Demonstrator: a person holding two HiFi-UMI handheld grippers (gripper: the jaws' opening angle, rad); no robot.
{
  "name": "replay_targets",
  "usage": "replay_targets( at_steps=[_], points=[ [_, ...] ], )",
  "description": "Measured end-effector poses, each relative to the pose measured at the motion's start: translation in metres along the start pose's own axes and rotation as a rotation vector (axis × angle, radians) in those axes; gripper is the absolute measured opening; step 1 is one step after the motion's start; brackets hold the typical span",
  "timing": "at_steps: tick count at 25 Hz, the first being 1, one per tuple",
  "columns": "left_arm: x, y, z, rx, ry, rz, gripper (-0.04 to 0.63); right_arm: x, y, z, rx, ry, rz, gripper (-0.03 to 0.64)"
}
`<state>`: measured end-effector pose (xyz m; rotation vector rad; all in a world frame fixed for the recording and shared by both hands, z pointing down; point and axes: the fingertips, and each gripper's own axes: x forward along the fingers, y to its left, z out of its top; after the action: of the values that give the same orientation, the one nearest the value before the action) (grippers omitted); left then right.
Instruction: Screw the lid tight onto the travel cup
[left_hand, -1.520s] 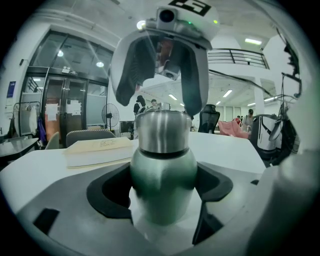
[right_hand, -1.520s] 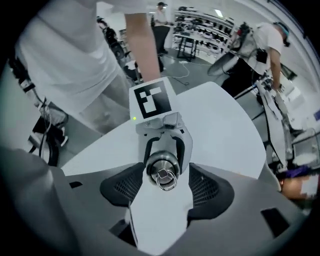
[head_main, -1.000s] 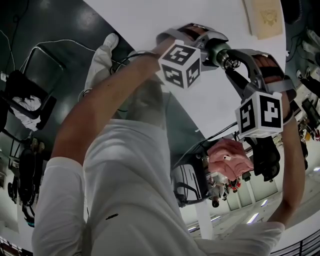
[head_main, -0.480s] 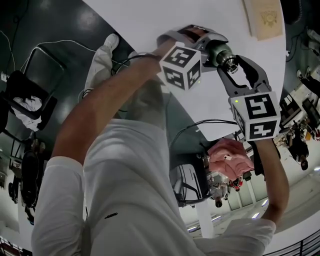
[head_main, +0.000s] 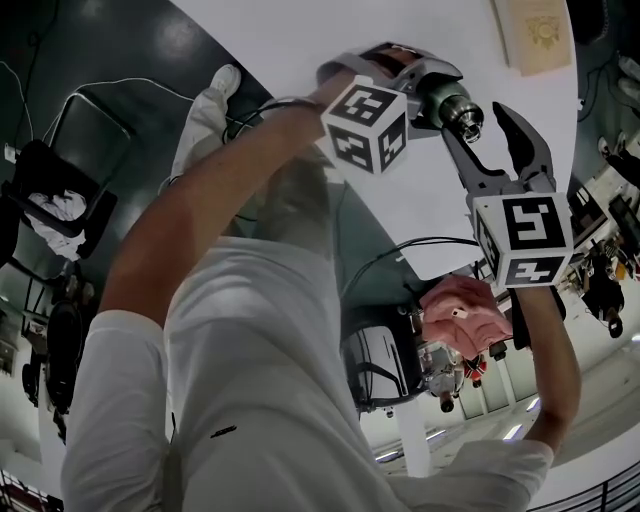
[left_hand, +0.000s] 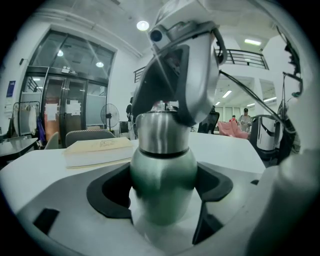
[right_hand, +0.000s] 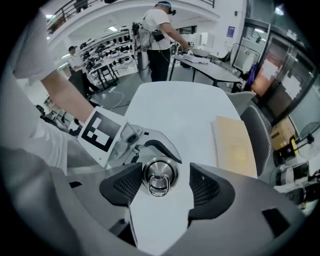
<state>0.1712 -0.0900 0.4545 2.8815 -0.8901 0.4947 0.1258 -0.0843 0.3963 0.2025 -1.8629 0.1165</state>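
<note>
My left gripper (left_hand: 162, 192) is shut on the green body of the travel cup (left_hand: 162, 177) and holds it above the white table (head_main: 300, 40). The silver lid (left_hand: 161, 132) with its ring (right_hand: 159, 176) sits on the cup's neck. My right gripper (right_hand: 165, 186) points down over the lid, and its jaws have just been opening. They now stand open on either side of the lid, with a clear gap at the right pad (right_hand: 207, 187). The head view shows the right gripper (head_main: 480, 125) spread beside the lid (head_main: 462, 115) and the left gripper (head_main: 400, 75) round the cup.
A tan book (head_main: 540, 35) lies on the table's far side, and shows in the right gripper view as well (right_hand: 235, 145). A grey chair (right_hand: 257, 135) stands by the table edge. A pink cloth (head_main: 460, 310) and cables lie below. People (right_hand: 157, 35) stand far off.
The right gripper has rolled, so its marker cube shows a different face. Its jaws, which were closed round the lid, have spread apart. The left gripper and cup stayed put.
</note>
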Motion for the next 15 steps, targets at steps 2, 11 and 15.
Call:
replay_targets(
  at_steps=[2, 11, 15],
  points=[
    [-0.001, 0.001, -0.001, 0.001, -0.001, 0.001, 0.360, -0.004, 0.005, 0.004, -0.086, 0.021, 0.043, 0.264],
    [0.000, 0.001, -0.001, -0.001, 0.002, 0.000, 0.360, -0.015, 0.018, -0.002, -0.636, 0.138, 0.230, 0.264],
    [0.000, 0.001, -0.002, 0.000, -0.001, 0.000, 0.360, -0.007, 0.022, -0.012, -0.912, 0.182, 0.242, 0.264]
  ],
)
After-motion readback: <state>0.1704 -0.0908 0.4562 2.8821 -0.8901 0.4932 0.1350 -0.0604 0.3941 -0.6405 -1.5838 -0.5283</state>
